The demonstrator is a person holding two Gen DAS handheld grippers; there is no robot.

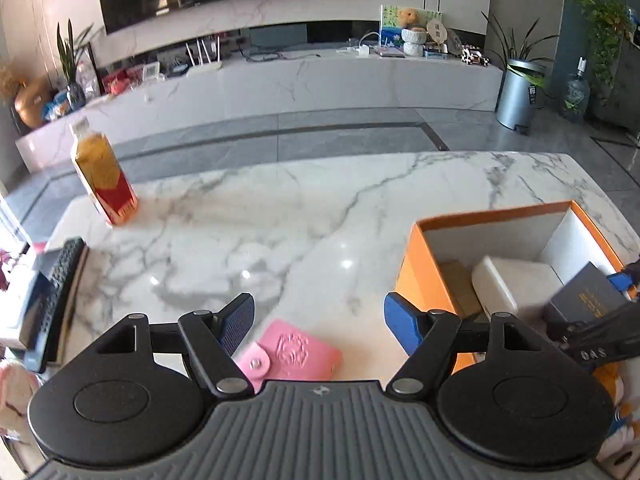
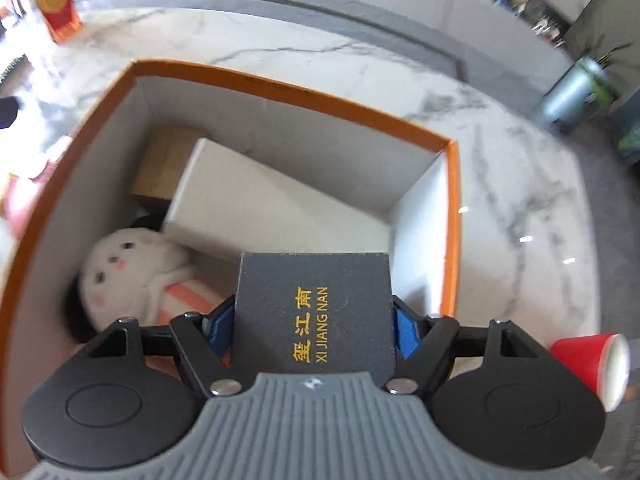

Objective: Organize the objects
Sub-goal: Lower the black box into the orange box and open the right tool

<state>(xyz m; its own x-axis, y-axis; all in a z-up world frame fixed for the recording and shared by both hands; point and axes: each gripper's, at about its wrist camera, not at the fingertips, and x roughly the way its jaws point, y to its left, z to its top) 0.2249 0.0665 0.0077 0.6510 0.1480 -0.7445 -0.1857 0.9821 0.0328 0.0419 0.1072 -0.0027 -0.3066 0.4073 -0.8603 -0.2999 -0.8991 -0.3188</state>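
On the marble table (image 1: pixel 304 216), the left gripper (image 1: pixel 320 320) hangs with jaws spread wide and empty, a pink wallet (image 1: pixel 296 356) lying just beneath. To its right, the right gripper (image 2: pixel 312 324) clamps a dark box (image 2: pixel 316 312) above the orange box (image 2: pixel 288 92), over a plush toy (image 2: pixel 128 272).

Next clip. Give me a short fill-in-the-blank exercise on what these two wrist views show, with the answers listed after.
1. The right gripper is shut on a dark grey box held above the open ____ box.
2. Inside that box, beside the white box, lies a white ____ toy.
3. The left gripper is open, and the ____ wallet lies on the table beneath it.
4. The bottle stands ____ the box.

Answers: orange; plush; pink; outside
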